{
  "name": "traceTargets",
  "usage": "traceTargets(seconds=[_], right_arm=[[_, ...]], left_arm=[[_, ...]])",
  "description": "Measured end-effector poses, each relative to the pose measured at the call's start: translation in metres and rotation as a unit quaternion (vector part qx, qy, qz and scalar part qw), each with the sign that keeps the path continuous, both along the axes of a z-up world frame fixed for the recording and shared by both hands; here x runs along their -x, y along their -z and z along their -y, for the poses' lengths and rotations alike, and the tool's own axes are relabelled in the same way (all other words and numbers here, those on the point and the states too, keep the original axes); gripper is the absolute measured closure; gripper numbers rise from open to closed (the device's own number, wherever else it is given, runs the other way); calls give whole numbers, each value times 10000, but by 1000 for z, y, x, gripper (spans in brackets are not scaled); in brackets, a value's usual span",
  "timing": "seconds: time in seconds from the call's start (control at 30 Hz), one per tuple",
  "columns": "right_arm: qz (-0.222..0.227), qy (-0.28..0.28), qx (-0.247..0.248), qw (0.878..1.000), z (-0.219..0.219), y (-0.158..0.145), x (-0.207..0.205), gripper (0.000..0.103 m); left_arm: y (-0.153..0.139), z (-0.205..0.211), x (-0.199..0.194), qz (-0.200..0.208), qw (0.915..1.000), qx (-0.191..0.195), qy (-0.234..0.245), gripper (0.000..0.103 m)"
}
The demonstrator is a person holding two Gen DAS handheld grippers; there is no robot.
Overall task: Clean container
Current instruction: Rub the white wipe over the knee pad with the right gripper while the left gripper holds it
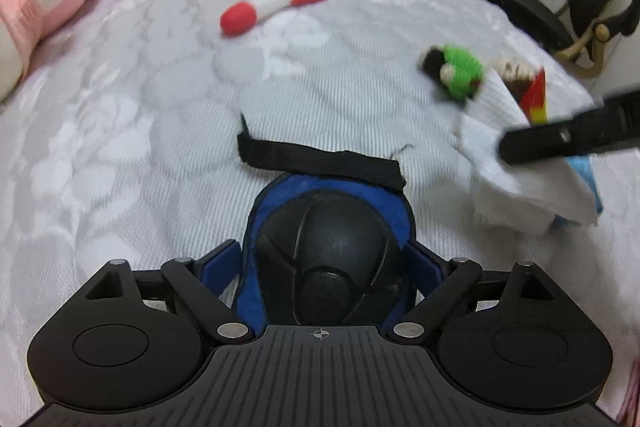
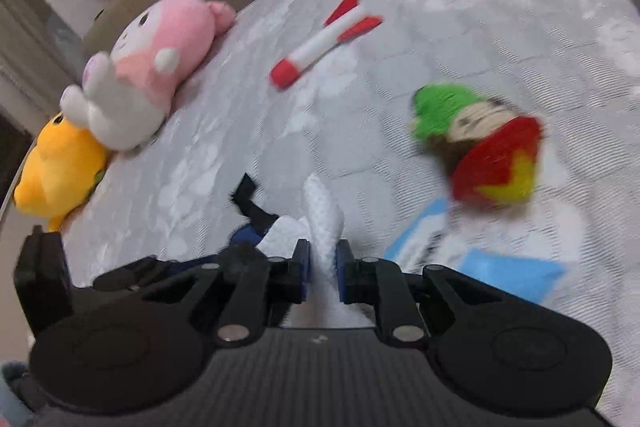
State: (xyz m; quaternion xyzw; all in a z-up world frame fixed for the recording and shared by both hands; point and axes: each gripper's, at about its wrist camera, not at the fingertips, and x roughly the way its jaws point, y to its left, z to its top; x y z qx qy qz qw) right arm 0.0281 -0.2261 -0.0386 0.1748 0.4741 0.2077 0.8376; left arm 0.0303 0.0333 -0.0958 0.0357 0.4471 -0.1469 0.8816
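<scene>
My left gripper (image 1: 326, 255) is shut on a dark round container (image 1: 326, 251) in a blue padded sleeve (image 1: 394, 205) with a black strap (image 1: 316, 161), held over the bed. My right gripper (image 2: 322, 269) is shut on a white wipe (image 2: 324, 217), which stands up between its blue pads. In the left wrist view the right gripper (image 1: 568, 139) comes in from the right with the wipe (image 1: 520, 155) hanging under it, to the right of the container. Part of the blue sleeve (image 2: 246, 237) and strap (image 2: 244, 197) shows left of the wipe in the right wrist view.
The grey patterned bedspread (image 1: 160, 107) carries a red-and-white rocket toy (image 1: 268, 5), a green knitted doll with a red skirt (image 2: 476, 143), a pink plush (image 2: 160, 67) and a yellow plush (image 2: 56, 179). A light blue wipe packet (image 2: 500, 267) lies near the right gripper. A black chair (image 1: 560, 7) stands beyond the bed.
</scene>
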Motion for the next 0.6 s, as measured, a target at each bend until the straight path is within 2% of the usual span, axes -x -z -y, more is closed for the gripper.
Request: traceTargets(seconds=[0.13,0.2,0.33,0.5,0.6], right_arm=[[-141,186,-114,9997,19,8,3,88],[-230,192,-193,9994,20,13,3,88],[-246,38,-210,9995,9,15,4,87],[-137,-155,-130,9997,-1,12,10,87],[-238,-181,-334,9990,0,14,13,87]], left_arm=[[-20,-13,10,79,9999,56,-91,9],[-17,-28,14,-263,9987,240,-365,9],[2,-50,17,-964,9853,969,-1028,8],[1,-60,30,-1052,9773,1359,-1241,6],[-3,-65,39,-1182,9738,1461,-1284,5]])
